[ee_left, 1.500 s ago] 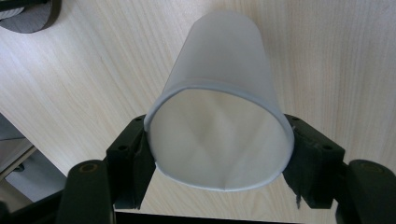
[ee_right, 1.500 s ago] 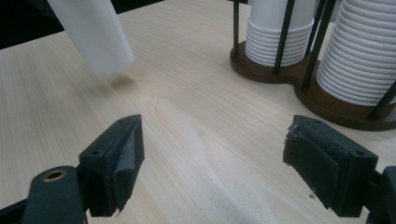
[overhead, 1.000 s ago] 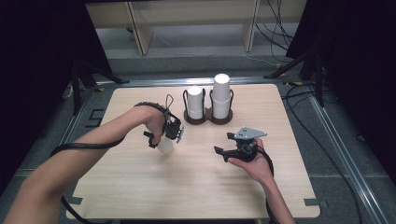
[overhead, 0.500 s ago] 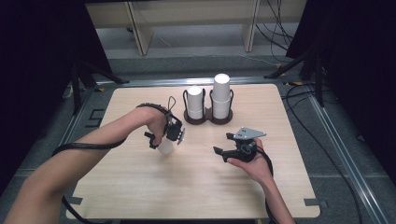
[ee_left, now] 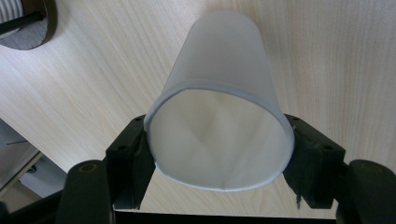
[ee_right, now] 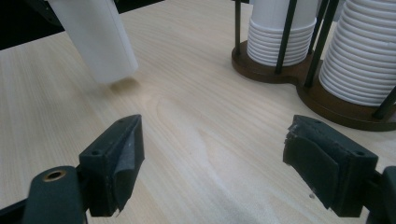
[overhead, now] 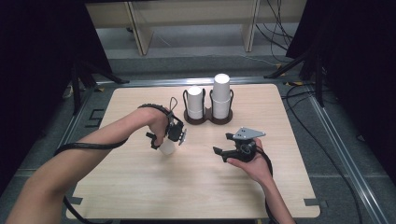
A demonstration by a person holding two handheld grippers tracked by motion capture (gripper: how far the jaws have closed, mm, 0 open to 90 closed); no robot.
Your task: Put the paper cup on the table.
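Jaws pinch the cup point(ee_left: 219, 116) rim — left gripper view's detail.

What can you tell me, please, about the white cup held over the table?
The white cup is a plain tapered cup, matte like paper or thin plastic, empty inside. The left claw is shut on it, both pads pressing its rim, which is squeezed slightly out of round. Its open mouth faces the claw; its narrower base points down at the wooden table, just left of the cup rack.
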